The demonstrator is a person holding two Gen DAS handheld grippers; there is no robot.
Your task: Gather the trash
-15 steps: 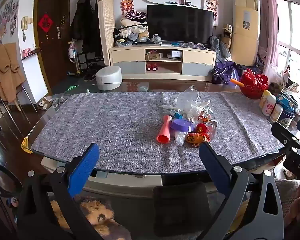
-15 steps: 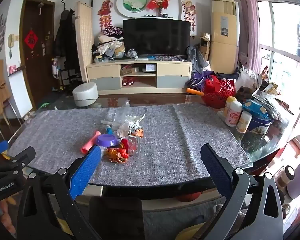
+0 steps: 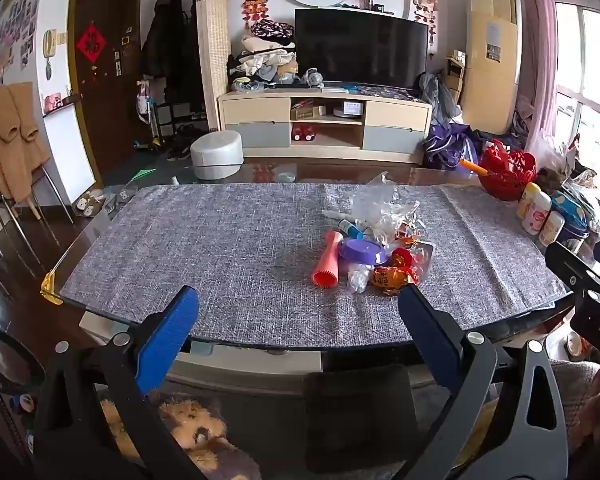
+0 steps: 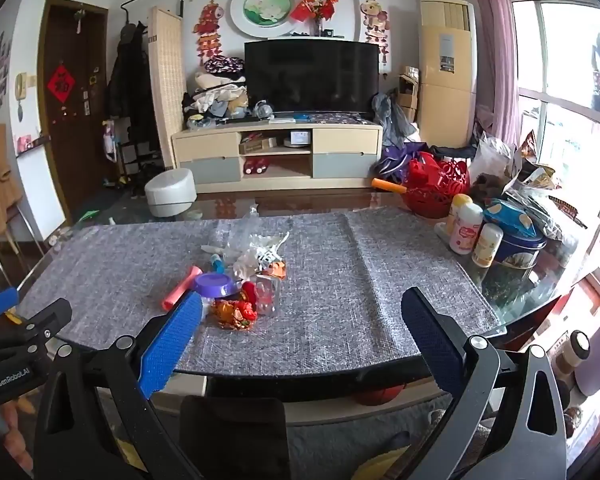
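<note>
A pile of trash lies on the grey table mat [image 3: 220, 248]: a coral tube [image 3: 326, 260], a purple lid [image 3: 362, 251], an orange-red wrapper [image 3: 392, 276], clear plastic wrap [image 3: 380, 208] and a small blue item [image 3: 350, 227]. The right wrist view shows the same pile, with the tube [image 4: 180, 288], the lid [image 4: 216, 283] and the wrapper [image 4: 234, 312]. My left gripper [image 3: 298, 308] is open and empty, above the table's near edge, short of the pile. My right gripper [image 4: 302, 312] is open and empty, near the front edge, to the right of the pile.
A red basket [image 4: 436, 186], several white bottles [image 4: 466, 228] and a blue tin [image 4: 516, 240] crowd the table's right end. A dark chair back [image 3: 360, 420] stands below the near edge. A white stool [image 3: 217, 154] and a TV cabinet [image 3: 324, 124] stand beyond the table.
Both grippers have come slightly forward toward the table; the pile looks a little nearer. Both stay open and nothing on the table has moved.
</note>
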